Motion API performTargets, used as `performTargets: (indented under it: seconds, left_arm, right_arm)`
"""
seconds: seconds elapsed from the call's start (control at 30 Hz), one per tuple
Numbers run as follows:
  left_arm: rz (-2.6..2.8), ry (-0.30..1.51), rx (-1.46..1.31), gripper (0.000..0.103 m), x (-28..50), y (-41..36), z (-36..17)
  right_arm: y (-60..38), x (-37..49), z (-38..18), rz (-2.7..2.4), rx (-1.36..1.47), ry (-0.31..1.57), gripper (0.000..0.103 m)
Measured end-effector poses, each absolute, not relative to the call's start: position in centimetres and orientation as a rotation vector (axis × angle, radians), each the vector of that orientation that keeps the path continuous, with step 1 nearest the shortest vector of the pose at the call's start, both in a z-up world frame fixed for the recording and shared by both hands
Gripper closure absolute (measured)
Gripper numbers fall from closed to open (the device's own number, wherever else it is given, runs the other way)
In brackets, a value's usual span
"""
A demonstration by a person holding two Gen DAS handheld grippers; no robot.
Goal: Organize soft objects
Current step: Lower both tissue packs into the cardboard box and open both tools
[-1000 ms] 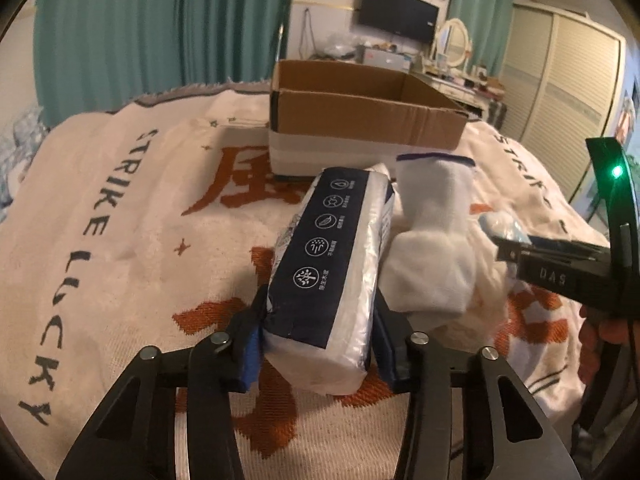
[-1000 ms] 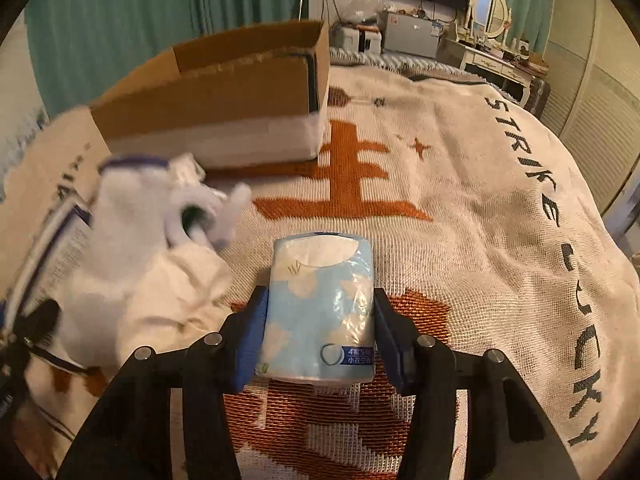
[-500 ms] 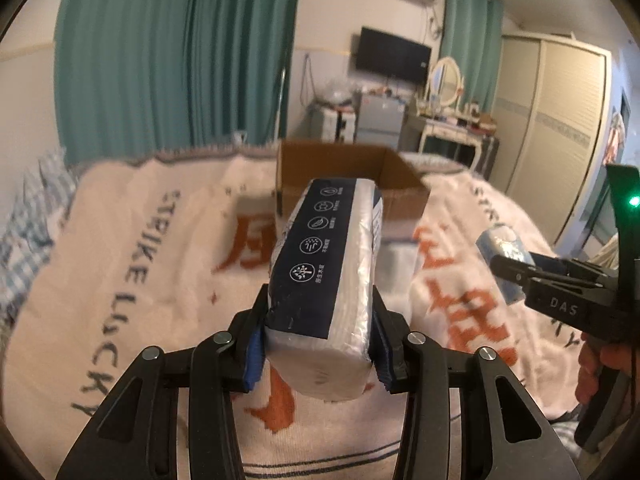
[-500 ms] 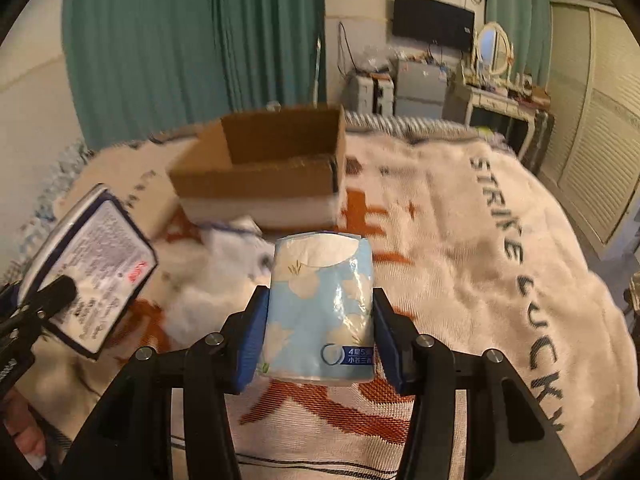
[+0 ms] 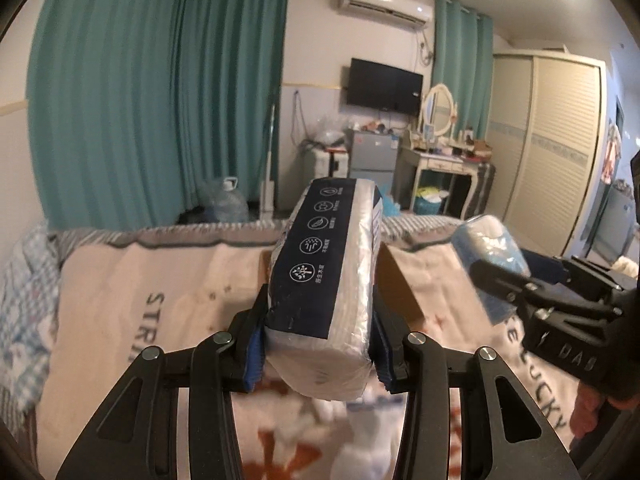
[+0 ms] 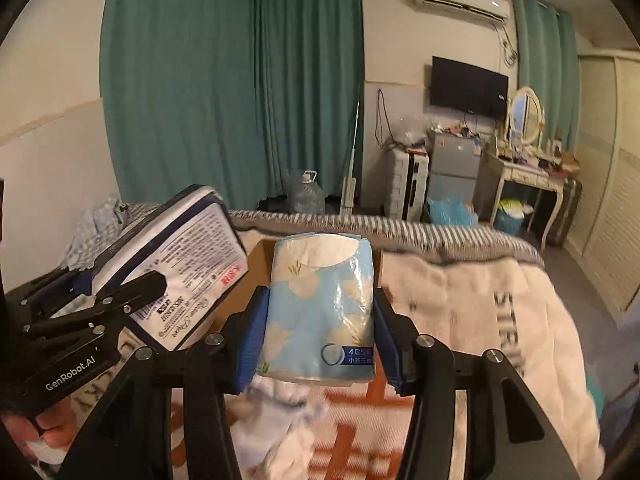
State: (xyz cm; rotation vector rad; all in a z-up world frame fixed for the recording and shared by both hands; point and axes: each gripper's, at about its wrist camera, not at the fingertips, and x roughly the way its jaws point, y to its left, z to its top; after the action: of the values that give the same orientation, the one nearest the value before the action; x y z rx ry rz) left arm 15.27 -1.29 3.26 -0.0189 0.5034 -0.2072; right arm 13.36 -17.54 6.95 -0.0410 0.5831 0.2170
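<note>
My left gripper is shut on a navy-and-white tissue pack and holds it well above the bed; the pack also shows in the right wrist view. My right gripper is shut on a light blue tissue pack, also lifted; it shows in the left wrist view. The brown cardboard box sits on the blanket beyond both packs, mostly hidden behind them. White soft cloths lie on the blanket below the grippers.
The bed carries a cream blanket with orange characters and dark lettering. Beyond the bed's far edge stand teal curtains, a water jug, a small fridge, a dressing table and a wardrobe.
Both grippers have risen and tilted up with their packs. The view now looks across the room, and the box and the white cloths have dropped low and largely out of sight.
</note>
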Motion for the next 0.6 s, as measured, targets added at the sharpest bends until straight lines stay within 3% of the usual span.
performTargets:
  seconds: [0.3, 0.5, 0.57, 0.6]
  left_arm:
    - [-0.182, 0.620, 0.026, 0.061, 27.8, -2.6, -3.7]
    - [-0.190, 0.656, 0.094, 0.056, 31.5, -3.5, -7.4]
    - [-0.188, 0.659, 0.113, 0.033, 31.8, -3.6, -7.8]
    - [-0.184, 0.645, 0.110, 0.029, 31.6, -3.5, -7.8]
  right_arm:
    - [-17.3, 25.8, -0.1, 0.247, -0.015, 0.695, 0.053]
    - [-18.2, 31.3, -6.2, 0.268, 0.019, 0.768, 0.052]
    - [-18.6, 31.6, -6.7, 0.262, 0.014, 0.758, 0.049]
    - [-18.7, 31.5, -6.7, 0.262, 0.018, 0.754, 0.048]
